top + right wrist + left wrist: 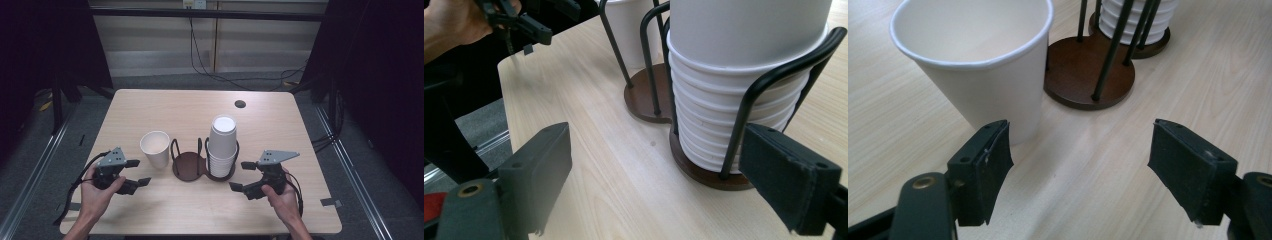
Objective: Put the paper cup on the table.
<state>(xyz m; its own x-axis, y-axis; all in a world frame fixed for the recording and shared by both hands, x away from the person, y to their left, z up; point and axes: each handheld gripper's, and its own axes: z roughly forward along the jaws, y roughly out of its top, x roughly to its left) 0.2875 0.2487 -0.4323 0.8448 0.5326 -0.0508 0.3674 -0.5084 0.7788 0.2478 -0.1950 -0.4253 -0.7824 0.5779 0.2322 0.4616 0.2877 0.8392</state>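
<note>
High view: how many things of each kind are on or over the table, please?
Loose paper cup: 1
Stack of paper cups: 1
Cup holder: 1
Grippers: 2, left gripper and right gripper
Total: 5

You find no readable text, label, brand or number on the cups [155, 148], the holder [190, 166] or the table [150, 105].
</note>
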